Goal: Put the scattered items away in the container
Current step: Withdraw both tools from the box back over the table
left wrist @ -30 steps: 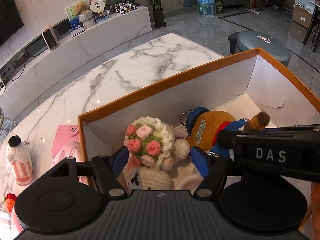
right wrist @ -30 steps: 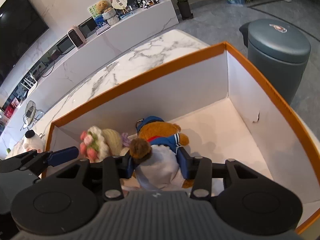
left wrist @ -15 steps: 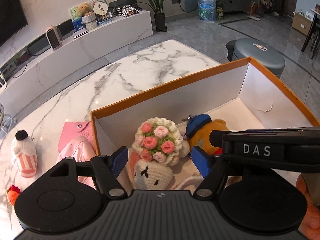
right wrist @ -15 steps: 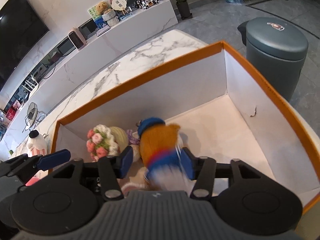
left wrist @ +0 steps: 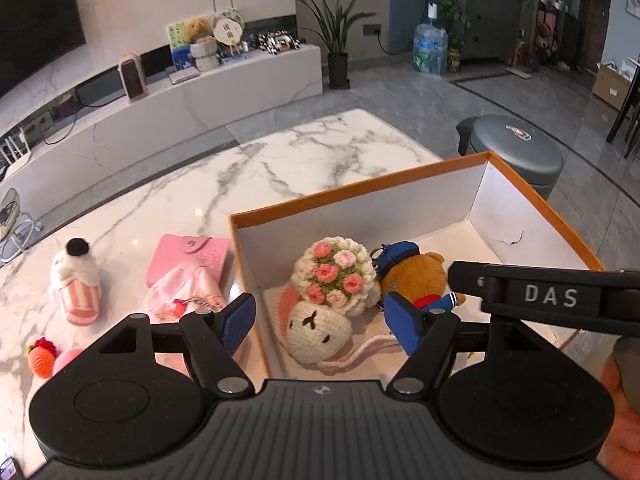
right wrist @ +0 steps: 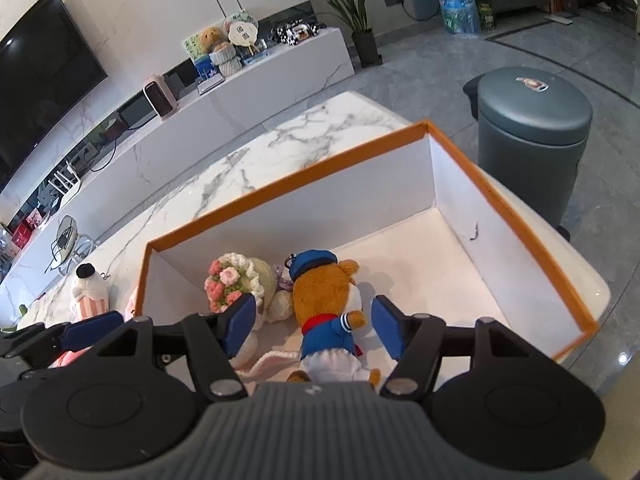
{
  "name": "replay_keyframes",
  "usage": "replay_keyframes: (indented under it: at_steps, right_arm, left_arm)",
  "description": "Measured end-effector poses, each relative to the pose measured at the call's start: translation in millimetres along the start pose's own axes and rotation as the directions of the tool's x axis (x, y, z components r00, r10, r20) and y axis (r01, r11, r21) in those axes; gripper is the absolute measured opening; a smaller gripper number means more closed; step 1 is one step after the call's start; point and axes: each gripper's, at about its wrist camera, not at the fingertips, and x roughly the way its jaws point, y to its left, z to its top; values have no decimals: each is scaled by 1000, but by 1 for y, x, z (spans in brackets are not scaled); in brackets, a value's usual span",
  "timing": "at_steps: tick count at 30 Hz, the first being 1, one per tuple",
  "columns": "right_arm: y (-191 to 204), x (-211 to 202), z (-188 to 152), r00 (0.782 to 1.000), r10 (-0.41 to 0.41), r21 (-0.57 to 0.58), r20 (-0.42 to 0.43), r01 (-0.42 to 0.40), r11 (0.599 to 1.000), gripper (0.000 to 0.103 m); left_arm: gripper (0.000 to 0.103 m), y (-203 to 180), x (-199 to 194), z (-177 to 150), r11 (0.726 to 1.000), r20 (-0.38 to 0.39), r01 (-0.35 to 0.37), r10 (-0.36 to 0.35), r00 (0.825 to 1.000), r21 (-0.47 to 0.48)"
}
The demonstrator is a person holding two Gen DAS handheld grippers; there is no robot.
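An orange-rimmed white box (left wrist: 360,196) (right wrist: 280,184) stands on the marble table. Inside lie a crochet bunny with a flower bouquet (left wrist: 332,280) (right wrist: 232,284) and a brown bear in a blue sailor suit (left wrist: 416,276) (right wrist: 324,300). My left gripper (left wrist: 320,320) hovers above the box's left wall, open wide and still widening slightly, with nothing held. My right gripper (right wrist: 314,324) hangs over the bear with its jaws opening; the bear lies below between the pads, untouched. A pink wallet (left wrist: 188,256), a pink pouch (left wrist: 184,292), a striped plush (left wrist: 74,280) and a crochet carrot (left wrist: 42,356) lie left of the box.
A grey bin (right wrist: 532,120) stands on the floor beyond the table's right edge. The right gripper's black body (left wrist: 552,296) crosses the left wrist view over the box. Bare marble (left wrist: 280,160) stretches behind the box. A low TV bench runs along the far wall.
My right gripper opened and released the bear, which now lies on the box floor. Both grippers rose and drew back from the box. The left gripper stayed open.
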Motion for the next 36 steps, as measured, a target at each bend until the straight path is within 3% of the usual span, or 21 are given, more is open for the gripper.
replay_keyframes:
  at_steps: [23,36]
  right_arm:
    - [30,-90,-52,993,-30,-72,118,39,997,73]
    - [66,-106,-86,992,-1,-150,130,21,989,76]
  left_arm:
    - [85,15,-83,-48,999,94,1,3,996,-48]
    - [86,47,-111,-83,994,109,-40,51,993,-98]
